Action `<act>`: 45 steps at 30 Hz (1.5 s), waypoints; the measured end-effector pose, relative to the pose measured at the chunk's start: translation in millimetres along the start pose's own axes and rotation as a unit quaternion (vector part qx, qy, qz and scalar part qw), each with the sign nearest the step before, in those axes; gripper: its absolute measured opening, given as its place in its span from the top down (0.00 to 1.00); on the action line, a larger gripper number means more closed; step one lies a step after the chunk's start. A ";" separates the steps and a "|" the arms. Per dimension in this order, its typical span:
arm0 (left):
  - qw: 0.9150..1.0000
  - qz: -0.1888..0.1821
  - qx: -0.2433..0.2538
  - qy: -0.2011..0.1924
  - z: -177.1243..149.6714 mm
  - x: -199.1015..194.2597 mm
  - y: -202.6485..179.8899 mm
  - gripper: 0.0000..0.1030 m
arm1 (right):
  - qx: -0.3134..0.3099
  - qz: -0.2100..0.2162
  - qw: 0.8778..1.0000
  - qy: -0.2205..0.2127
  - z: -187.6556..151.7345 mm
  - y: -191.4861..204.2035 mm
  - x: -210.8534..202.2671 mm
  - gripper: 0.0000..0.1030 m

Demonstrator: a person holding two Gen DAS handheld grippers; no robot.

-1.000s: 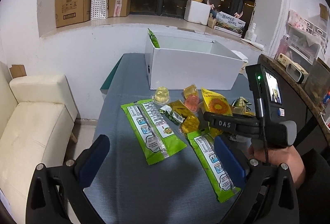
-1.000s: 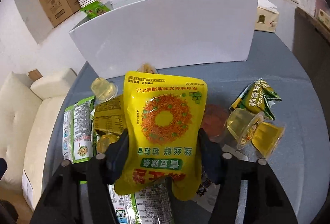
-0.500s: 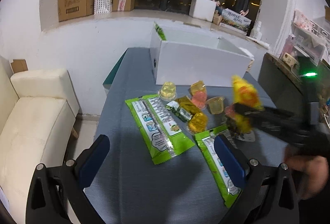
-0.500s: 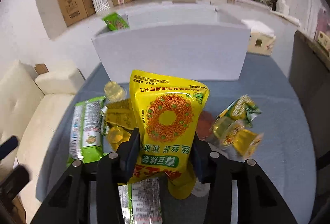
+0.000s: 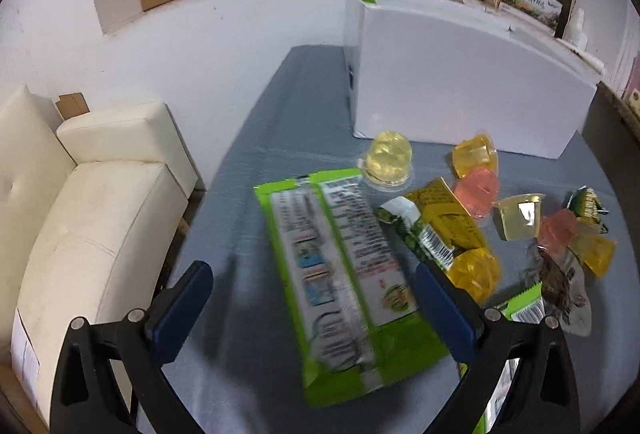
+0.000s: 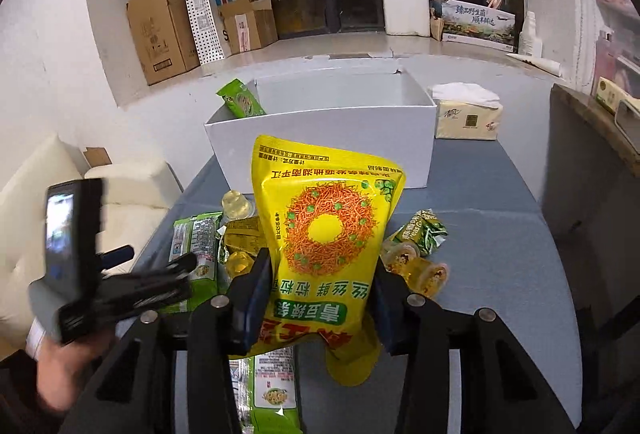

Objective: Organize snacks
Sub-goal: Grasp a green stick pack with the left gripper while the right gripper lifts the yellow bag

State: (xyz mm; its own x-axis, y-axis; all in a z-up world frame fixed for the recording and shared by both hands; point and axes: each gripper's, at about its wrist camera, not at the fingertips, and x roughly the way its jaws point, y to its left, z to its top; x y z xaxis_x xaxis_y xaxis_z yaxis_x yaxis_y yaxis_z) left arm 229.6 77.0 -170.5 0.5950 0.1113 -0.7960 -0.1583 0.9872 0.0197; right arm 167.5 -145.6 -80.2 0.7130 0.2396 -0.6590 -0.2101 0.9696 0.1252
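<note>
My right gripper (image 6: 320,294) is shut on a yellow snack bag (image 6: 326,230) printed with an orange ring, and holds it up above the grey table (image 6: 500,246), in front of the open white box (image 6: 320,122). A green packet (image 6: 240,99) leans in the box's left corner. My left gripper (image 5: 312,298) stands open, low over a long green snack pack (image 5: 344,270) that lies between its fingers without touching them. Jelly cups (image 5: 390,157) and small packets (image 5: 452,222) lie scattered to the right of that pack.
A cream sofa (image 5: 88,202) stands left of the table. A tissue pack (image 6: 468,116) sits right of the white box. Cardboard boxes (image 6: 160,30) and a dotted paper bag (image 6: 208,14) line the window ledge behind. A dark counter (image 6: 592,138) borders the right side.
My right gripper closed on the yellow bag and lifted it off the table. My left gripper dropped forward and down, so the long green pack now lies between its fingers.
</note>
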 end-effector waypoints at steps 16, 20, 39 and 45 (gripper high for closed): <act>0.999 -0.032 -0.025 0.007 -8.9 17.7 8.4 0.33 | 0.003 0.015 1.000 0.006 -7.6 -8.1 -0.7 0.53; 0.999 -0.030 -0.017 -0.017 -9.4 2.6 15.8 0.34 | 0.002 0.017 1.000 0.003 -7.6 -8.1 -2.2 0.53; 0.980 -0.106 0.056 -0.162 78.2 -120.1 -34.3 0.34 | -0.011 0.009 0.999 -0.044 57.6 -36.2 0.1 0.53; 0.976 -0.138 0.069 -0.155 149.9 -93.5 -60.7 0.34 | 0.012 0.012 0.999 -0.033 134.7 -59.4 45.3 0.53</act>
State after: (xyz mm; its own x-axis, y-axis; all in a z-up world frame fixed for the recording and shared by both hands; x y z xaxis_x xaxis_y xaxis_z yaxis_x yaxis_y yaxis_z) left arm 301.7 23.8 -6.7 0.8132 -0.1534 -0.5614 0.1373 0.9880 -0.0712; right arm 302.4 -185.7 -17.6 0.7505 0.2649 -0.6054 -0.2128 0.9642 0.1580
